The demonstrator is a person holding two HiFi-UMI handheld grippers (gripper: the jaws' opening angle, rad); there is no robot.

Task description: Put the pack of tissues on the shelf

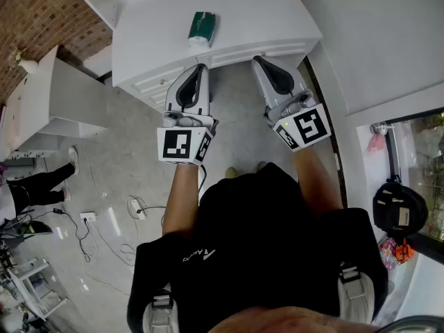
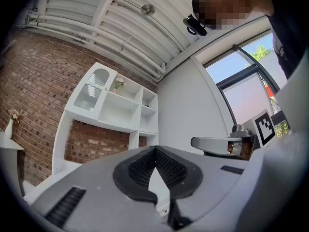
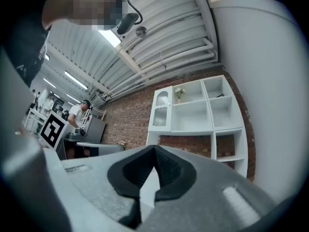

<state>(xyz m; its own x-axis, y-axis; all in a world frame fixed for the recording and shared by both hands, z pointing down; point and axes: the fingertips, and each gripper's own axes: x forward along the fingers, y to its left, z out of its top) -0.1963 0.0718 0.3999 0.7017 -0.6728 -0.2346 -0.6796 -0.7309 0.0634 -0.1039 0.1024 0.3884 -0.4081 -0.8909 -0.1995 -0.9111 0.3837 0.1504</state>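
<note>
At the far left a white side cabinet [image 1: 66,92] stands against the brick wall. Right of it, the left gripper [image 1: 198,68] hangs over the floor at the near edge of the white counter [image 1: 263,19]. Its jaws are pressed together with nothing between them. Just past its tips, a little to their right, the green pack of tissues [image 1: 202,29] lies flat on the counter, touching neither gripper. Further right, the right gripper [image 1: 259,60] is also closed tight and empty, its tips at the counter's edge. Both gripper views look up at the white shelf [image 2: 126,111] on the brick wall, its open compartments mostly bare. By my reading the task has not begun: the pack has yet to be grasped, lifted and set on the shelf.
</note>
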